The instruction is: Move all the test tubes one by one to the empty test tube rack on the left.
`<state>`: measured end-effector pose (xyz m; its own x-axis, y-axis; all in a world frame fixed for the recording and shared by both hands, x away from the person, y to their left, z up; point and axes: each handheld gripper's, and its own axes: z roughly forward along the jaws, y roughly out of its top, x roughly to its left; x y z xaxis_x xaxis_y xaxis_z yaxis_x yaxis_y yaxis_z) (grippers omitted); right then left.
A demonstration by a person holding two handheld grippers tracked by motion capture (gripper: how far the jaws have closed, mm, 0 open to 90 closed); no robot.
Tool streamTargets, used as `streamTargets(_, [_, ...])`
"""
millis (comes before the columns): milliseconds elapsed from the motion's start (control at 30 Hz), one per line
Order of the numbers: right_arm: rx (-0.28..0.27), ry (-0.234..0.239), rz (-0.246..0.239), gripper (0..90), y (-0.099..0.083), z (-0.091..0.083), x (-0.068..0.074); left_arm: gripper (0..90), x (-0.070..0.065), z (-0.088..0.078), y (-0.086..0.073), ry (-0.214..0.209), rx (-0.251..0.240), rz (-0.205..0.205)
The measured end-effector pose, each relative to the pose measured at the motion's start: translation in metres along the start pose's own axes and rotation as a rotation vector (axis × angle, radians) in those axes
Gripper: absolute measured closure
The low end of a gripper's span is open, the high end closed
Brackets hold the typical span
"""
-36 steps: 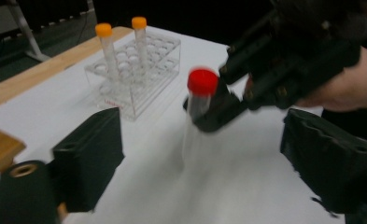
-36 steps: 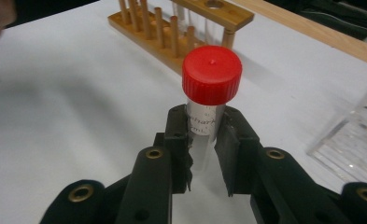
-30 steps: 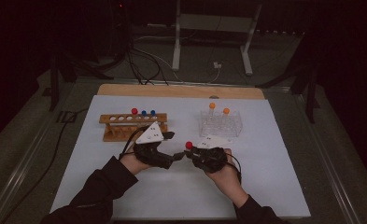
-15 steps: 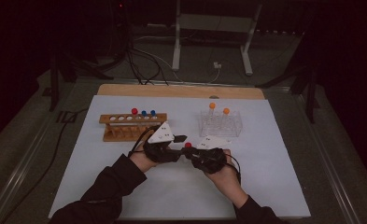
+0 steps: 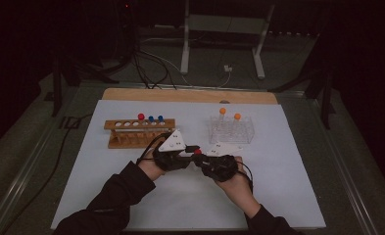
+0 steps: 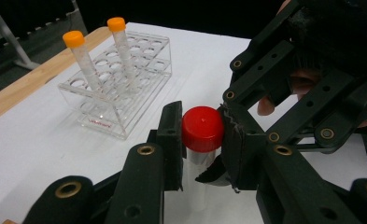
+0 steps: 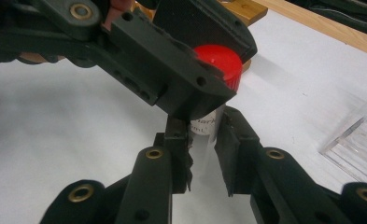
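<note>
Starting at the left, the left gripper (image 5: 192, 149) has its jaws nearly closed on the red cap (image 6: 202, 128) of a clear tube (image 7: 204, 128), one jaw on each side of the cap. Behind this gripper stands a wooden rack (image 5: 140, 133) with one red-capped and two blue-capped tubes. The tube itself hangs in the air between the two grippers, above the white surface (image 5: 131, 205). The right gripper (image 5: 204, 161) meets the left one from the opposite side; its jaws are narrowly open around the clear body just below the cap, and I cannot tell for sure if they press it. Beyond the right gripper is a clear plastic rack (image 6: 118, 91) with two orange-capped tubes (image 6: 102, 53).

This looks to me like unscrewing or a handover. To do it well, the right gripper should hold the body firmly and straight while the left turns only the cap, without squeezing the thin wall.

The lower end of the tube is hidden behind the jaws, and the printed label is only partly readable.
</note>
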<state>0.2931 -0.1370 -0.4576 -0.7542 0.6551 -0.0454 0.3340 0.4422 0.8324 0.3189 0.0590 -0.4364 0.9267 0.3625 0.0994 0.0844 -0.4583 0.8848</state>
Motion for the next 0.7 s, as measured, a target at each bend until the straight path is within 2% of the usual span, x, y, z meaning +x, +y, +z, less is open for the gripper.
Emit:
streamTargets(233, [-0.022, 0.004, -0.004, 73.9, 0.0, -0.001, 0.001, 72.0, 0.001, -0.004, 0.003, -0.002, 0.002, -0.005])
streamTargets(300, [-0.036, 0.02, 0.0, 65.4, 0.0, -0.001, 0.0, 72.0, 0.002, -0.006, 0.004, 0.007, 0.001, -0.007])
streamTargets(400, [-0.042, 0.012, -0.013, 55.3, 0.001, -0.002, 0.001, 72.0, 0.004, -0.011, 0.004, 0.022, 0.005, -0.008])
streamTargets(533, [-0.056, -0.004, -0.004, 45.0, 0.002, -0.005, -0.001, 72.0, 0.008, -0.021, 0.003, 0.049, 0.004, -0.017])
streamTargets(700, [-0.059, -0.001, -0.001, 34.2, 0.004, -0.008, -0.003, 72.0, 0.015, -0.038, 0.0, 0.09, 0.007, -0.026])
